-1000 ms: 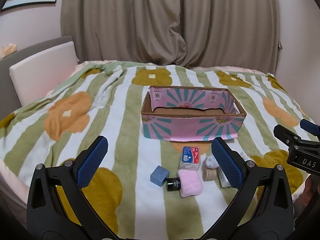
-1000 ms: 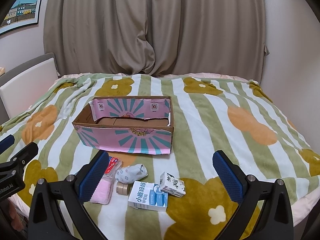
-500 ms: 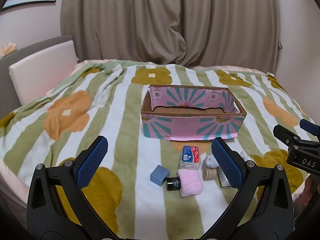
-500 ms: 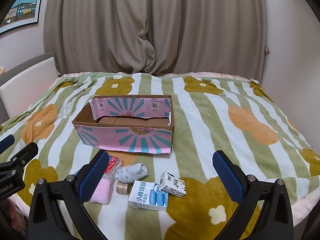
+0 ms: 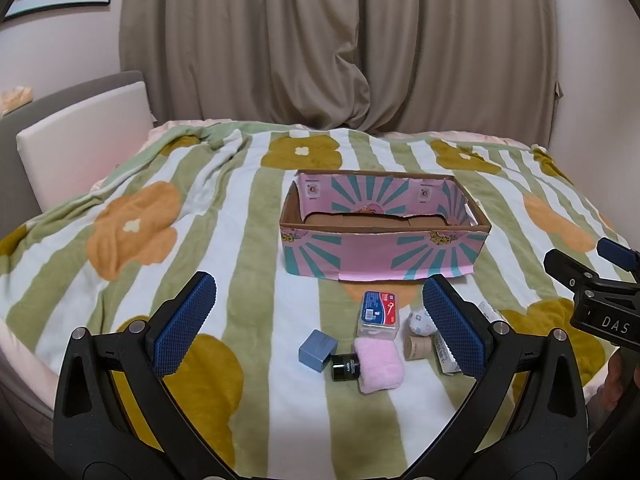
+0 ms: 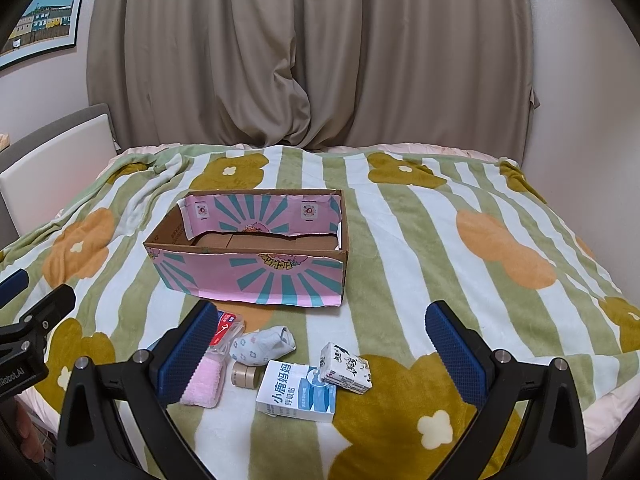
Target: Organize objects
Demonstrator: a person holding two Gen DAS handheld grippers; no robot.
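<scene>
A pink and teal cardboard box point(image 5: 384, 256) point(image 6: 256, 276) stands open-topped on the bed. In front of it lie small items: a blue cube point(image 5: 318, 350), a dark jar point(image 5: 345, 367), a pink cloth point(image 5: 379, 364) point(image 6: 203, 382), a red and blue clear case point(image 5: 380, 312), a patterned sock point(image 6: 262, 345), a tape roll point(image 6: 245, 375), a white and blue carton point(image 6: 298, 392) and a small tissue pack point(image 6: 346, 368). My left gripper point(image 5: 318, 320) hovers open above the cube and jar. My right gripper point(image 6: 322, 350) is open over the carton and pack. Neither holds anything.
A striped flower blanket point(image 5: 200, 248) covers the bed. A white headboard cushion point(image 5: 80, 148) stands at the left, beige curtains point(image 6: 312, 56) behind. The bed edge point(image 6: 608, 400) falls away near right. The other gripper shows at each view's side point(image 5: 600, 300) point(image 6: 28, 332).
</scene>
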